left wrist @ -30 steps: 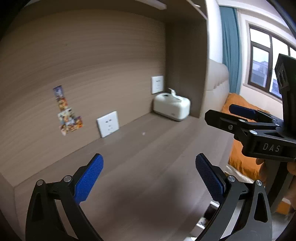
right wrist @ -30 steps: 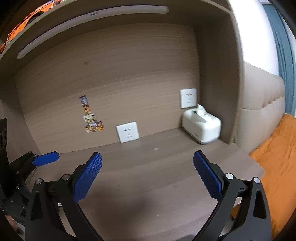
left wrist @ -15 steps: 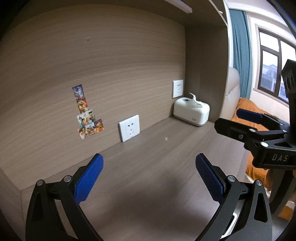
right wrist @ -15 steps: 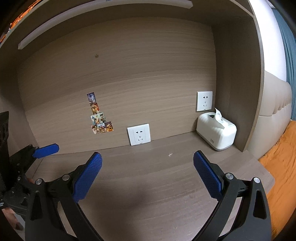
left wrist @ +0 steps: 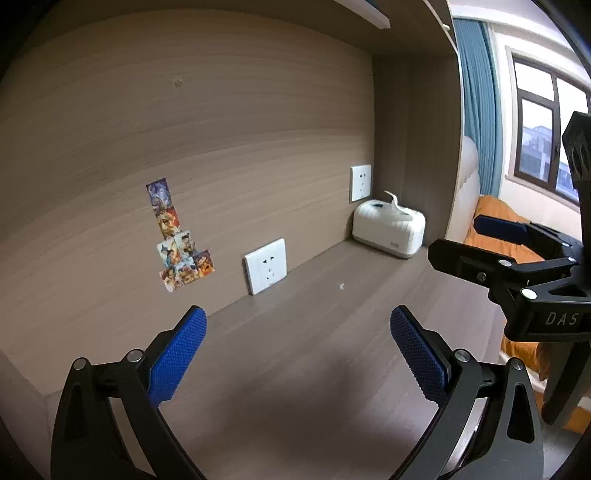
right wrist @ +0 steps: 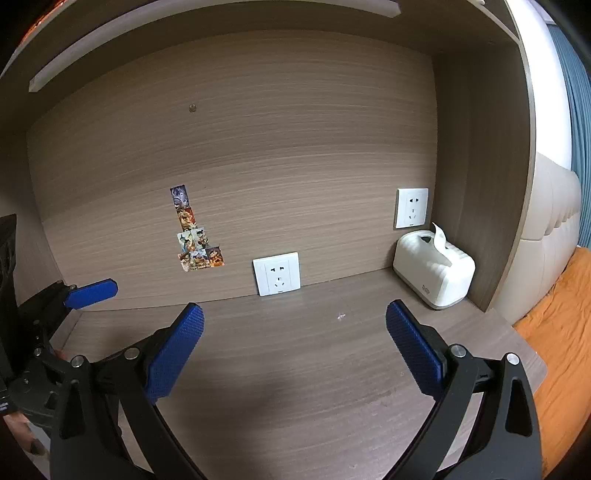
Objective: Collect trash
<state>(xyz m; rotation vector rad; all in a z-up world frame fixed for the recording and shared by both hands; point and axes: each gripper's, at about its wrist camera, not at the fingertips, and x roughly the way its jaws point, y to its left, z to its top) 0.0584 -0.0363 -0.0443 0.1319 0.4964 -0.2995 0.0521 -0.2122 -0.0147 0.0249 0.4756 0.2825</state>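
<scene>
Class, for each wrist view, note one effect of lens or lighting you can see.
Left wrist view: fisheye bends the wooden back panel; daylight glares through the dark-framed window. Right wrist view: the long white shelf strip bows; a soft shadow darkens the brown wooden desk.

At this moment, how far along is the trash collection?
Nothing looks collected yet. Left gripper and right gripper are both open and empty, above the desk. Left to do: one small white scrap lies on the desk near the tissue box. No bin is in view.
</scene>
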